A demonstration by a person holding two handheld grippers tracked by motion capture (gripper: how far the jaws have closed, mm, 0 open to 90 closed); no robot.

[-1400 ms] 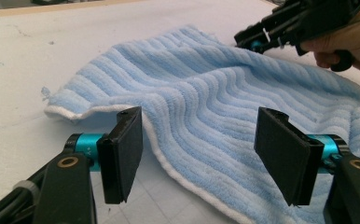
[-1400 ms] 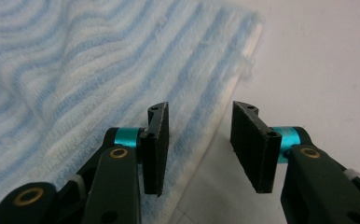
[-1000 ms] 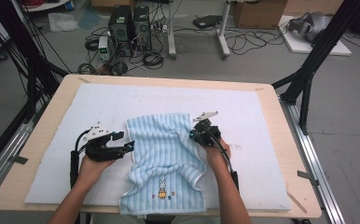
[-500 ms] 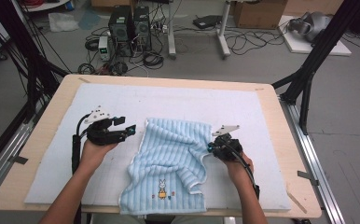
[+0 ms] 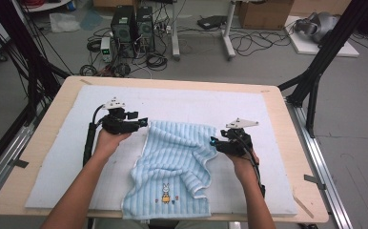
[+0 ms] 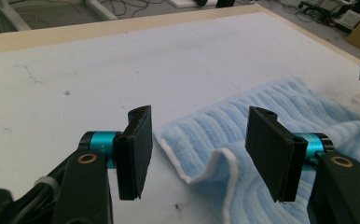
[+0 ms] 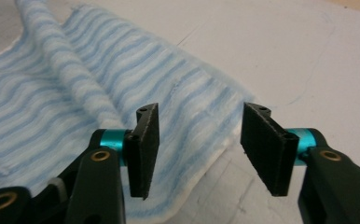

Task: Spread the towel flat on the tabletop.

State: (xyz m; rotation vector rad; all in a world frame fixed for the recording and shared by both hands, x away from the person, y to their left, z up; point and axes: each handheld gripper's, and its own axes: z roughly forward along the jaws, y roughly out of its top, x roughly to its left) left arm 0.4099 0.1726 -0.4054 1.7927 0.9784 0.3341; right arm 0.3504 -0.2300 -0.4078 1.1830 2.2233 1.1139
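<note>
Spreading: towel rumpled at lower centre of high view, on the table.
Left gripper: fingers apart, just closing; raised corner between, unpinched. Close on hem.
Right gripper: fingers apart, just opening, over edge. Regrip, pull flat.

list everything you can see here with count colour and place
towel: 1, light blue striped with a small rabbit picture, rumpled at the mat's near middle
mat: 1, white, covering the tabletop
table: 1, pale wood, centre
computer towers: 2, black, on the floor beyond the table
cables: many, black, on the floor
cardboard box: 1, brown, far floor
left gripper: 1, black with teal, open over the towel's raised corner
right gripper: 1, black with teal, jaws just opened, over the towel's edge
forearms: 2, bottom edge
</note>
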